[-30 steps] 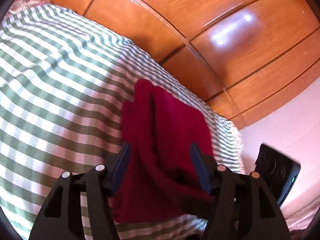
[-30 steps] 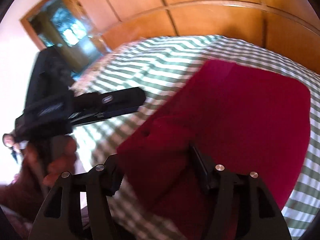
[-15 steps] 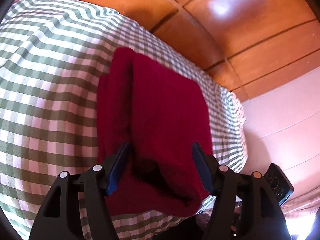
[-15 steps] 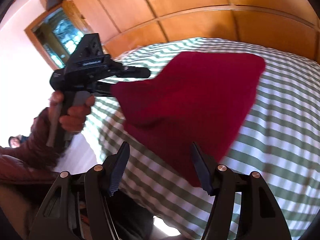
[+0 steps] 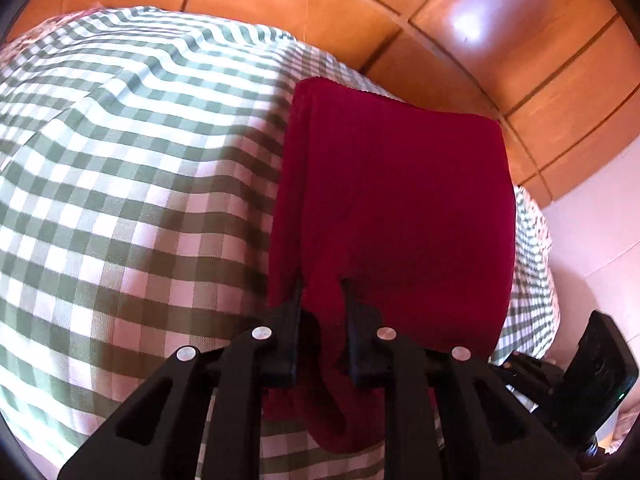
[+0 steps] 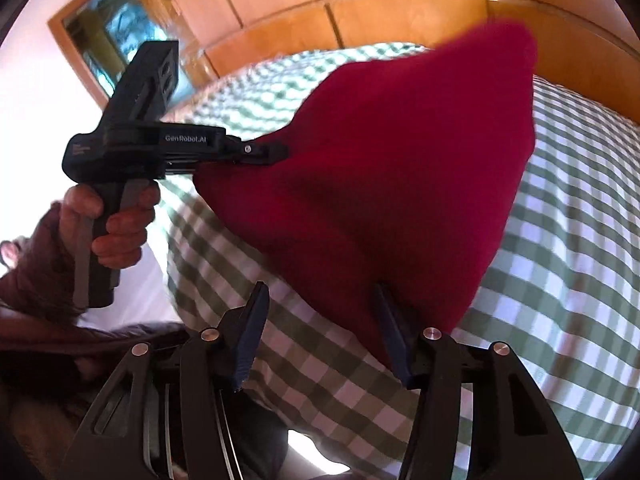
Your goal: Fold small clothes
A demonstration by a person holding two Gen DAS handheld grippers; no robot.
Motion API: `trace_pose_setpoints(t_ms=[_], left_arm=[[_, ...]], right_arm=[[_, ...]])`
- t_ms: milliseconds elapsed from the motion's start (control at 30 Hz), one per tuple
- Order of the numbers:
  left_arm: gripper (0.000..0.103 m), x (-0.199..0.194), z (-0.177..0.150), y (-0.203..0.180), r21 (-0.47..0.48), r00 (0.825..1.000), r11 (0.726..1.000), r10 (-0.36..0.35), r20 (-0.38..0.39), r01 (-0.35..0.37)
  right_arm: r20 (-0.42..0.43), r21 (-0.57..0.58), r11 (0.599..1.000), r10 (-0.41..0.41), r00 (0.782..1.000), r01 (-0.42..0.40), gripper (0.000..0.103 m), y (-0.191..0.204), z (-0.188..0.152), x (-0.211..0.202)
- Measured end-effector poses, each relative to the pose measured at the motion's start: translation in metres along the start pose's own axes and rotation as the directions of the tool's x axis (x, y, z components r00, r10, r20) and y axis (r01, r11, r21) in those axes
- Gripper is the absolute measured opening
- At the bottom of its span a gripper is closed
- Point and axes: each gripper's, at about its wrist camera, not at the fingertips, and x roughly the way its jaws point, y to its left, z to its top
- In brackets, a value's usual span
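Right wrist view: "GenRobot.AI"-marked left gripper pinches red garment; right gripper fingers spread, empty.

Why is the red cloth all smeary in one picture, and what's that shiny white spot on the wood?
Right wrist view: the red cloth and checked bedcover look smeared, which is motion blur. Left wrist view: the cloth is sharper, and the white spot is light glaring off the glossy wooden panels; the fisheye lens bends their straight lines.
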Motion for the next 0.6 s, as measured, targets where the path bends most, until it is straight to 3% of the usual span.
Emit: trace_pose_setpoints(t_ms=[133,233,367,467,500,533,600], left_arm=[[0.019,-0.007,0.001,-0.017,0.073,0.996,0.994,0.075,0.043,-0.078],[0.018,-0.017,0.0,-0.029,0.154,0.991,0.981,0.107,0.081,-0.118],[0.017,-0.023,-0.005,-0.03,0.204,0.988,0.969,0.123,0.094,-0.14],[0.018,-0.019,-0.007,-0.023,0.176,0.989,0.976,0.118,0.085,-0.132],[0.018,-0.019,-0.007,-0.025,0.171,0.989,0.976,0.12,0.091,-0.134],[0.019,-0.02,-0.009,-0.025,0.167,0.988,0.976,0.123,0.096,-0.137],[0.019,-0.02,-0.01,-0.026,0.168,0.987,0.975,0.127,0.103,-0.143]], right_arm=[[0.0,-0.031,0.999,-0.034,0.999,0.034,0.053,0.005,0.002,0.003],[0.0,0.002,0.999,0.038,0.999,-0.038,0.054,-0.002,0.006,-0.013],[0.092,0.124,0.987,0.092,0.992,-0.103,0.054,-0.033,0.014,-0.048],[0.142,0.246,0.968,0.017,0.99,-0.052,0.054,-0.073,0.025,-0.058],[0.147,0.287,0.957,-0.012,0.989,-0.031,0.056,-0.087,0.03,-0.055],[0.148,0.319,0.947,-0.024,0.989,-0.025,0.067,-0.097,0.035,-0.052],[0.157,0.396,0.918,-0.027,0.987,-0.038,0.072,-0.12,0.048,-0.04]])
